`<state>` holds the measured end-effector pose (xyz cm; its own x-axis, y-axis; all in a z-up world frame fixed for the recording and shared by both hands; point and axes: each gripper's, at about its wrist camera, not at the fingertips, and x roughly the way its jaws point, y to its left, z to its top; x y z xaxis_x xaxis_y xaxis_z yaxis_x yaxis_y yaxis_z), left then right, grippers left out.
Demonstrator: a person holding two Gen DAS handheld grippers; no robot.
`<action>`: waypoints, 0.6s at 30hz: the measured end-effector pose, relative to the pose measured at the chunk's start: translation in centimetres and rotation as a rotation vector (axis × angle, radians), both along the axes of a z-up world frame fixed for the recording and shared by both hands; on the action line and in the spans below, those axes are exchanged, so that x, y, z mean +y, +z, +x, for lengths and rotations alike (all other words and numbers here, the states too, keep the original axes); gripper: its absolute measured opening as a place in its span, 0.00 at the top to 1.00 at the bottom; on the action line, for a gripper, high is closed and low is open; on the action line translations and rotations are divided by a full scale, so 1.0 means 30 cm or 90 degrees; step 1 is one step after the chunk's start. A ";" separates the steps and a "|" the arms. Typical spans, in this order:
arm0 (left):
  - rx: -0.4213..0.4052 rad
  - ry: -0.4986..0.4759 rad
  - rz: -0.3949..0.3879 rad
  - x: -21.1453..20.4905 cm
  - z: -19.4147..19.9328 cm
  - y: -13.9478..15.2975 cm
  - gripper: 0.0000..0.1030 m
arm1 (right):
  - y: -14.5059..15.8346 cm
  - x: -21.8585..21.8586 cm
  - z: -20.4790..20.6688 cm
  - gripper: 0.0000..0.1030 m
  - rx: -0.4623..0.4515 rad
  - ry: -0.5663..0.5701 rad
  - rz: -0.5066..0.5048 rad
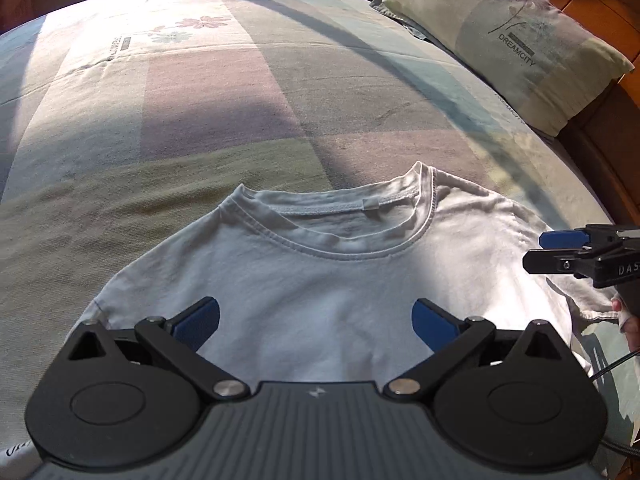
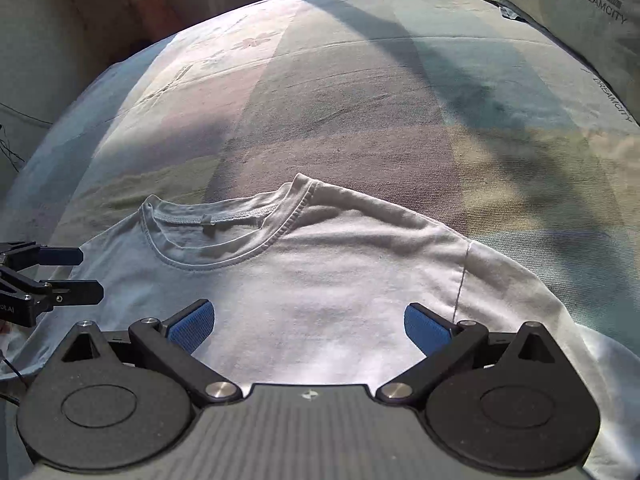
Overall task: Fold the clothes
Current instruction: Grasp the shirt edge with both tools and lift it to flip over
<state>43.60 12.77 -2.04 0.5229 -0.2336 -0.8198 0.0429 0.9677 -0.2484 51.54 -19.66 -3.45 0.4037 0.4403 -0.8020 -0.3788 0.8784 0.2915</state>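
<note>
- White tee (image 1: 320, 280) lay flat on the bed (image 1: 200, 120), front up, collar (image 1: 332, 216) at the far end, small tag visible inside the neck.
- Left gripper (image 1: 316, 320) hovered over the tee's chest, jaws spread wide — nothing between the blue pads (image 1: 198, 318).
- Right gripper (image 2: 310, 322) same story: over the chest, jaws wide apart, holding nothing.
- In the left view the right gripper came in from the right edge, over the tee's right shoulder area; a bit of hand (image 1: 630, 320) showed below it.
- In the right view the left gripper sat at the left edge, fingers apart, near the tee's left shoulder.
- Right sleeve (image 2: 520, 280) spread out flat, seam visible — the left sleeve was mostly hidden by the gripper body.
- Pillow (image 1: 500, 40) marked DREAMCITY at far right, well apart from the tee.
- Sun patches and a long curved shadow crossed the bedsheet.
</note>
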 end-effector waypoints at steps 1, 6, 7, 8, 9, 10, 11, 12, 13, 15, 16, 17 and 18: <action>0.006 0.011 -0.010 -0.007 -0.058 0.021 0.01 | 0.021 -0.046 -0.051 0.00 0.008 -0.003 0.012; 0.062 0.054 -0.066 -0.031 -0.316 0.075 0.01 | 0.044 -0.202 -0.254 0.00 0.072 0.005 0.033; 0.080 0.056 -0.084 -0.039 -0.359 0.068 0.01 | 0.030 -0.231 -0.288 0.00 0.097 0.010 0.042; 0.097 0.055 -0.102 -0.049 -0.400 0.050 0.01 | 0.005 -0.256 -0.315 0.00 0.124 0.011 0.055; 0.105 0.054 -0.113 -0.060 -0.430 0.031 0.01 | -0.024 -0.277 -0.334 0.00 0.144 0.003 0.071; 0.108 0.050 -0.124 -0.077 -0.465 -0.001 0.01 | -0.056 -0.298 -0.347 0.00 0.157 -0.015 0.092; 0.109 0.047 -0.132 -0.091 -0.487 -0.031 0.01 | -0.088 -0.321 -0.356 0.00 0.168 -0.041 0.115; 0.107 0.051 -0.141 -0.101 -0.502 -0.057 0.01 | -0.122 -0.342 -0.359 0.00 0.181 -0.065 0.143; 0.098 0.056 -0.162 -0.105 -0.508 -0.082 0.01 | -0.156 -0.359 -0.355 0.00 0.196 -0.086 0.177; 0.076 0.065 -0.199 -0.106 -0.496 -0.120 0.01 | -0.197 -0.381 -0.339 0.00 0.208 -0.113 0.234; 0.068 0.070 -0.212 -0.106 -0.481 -0.135 0.01 | -0.202 -0.382 -0.327 0.00 0.209 -0.111 0.255; 0.058 0.070 -0.231 -0.104 -0.459 -0.152 0.01 | -0.207 -0.383 -0.315 0.00 0.209 -0.108 0.276; 0.051 0.071 -0.240 -0.106 -0.436 -0.167 0.01 | -0.211 -0.379 -0.299 0.00 0.212 -0.099 0.293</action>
<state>30.53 9.59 -7.07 0.4994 -0.4713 -0.7269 -0.0907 0.8060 -0.5849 42.58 -31.02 -9.79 0.2505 0.7288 -0.6373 -0.0790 0.6714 0.7368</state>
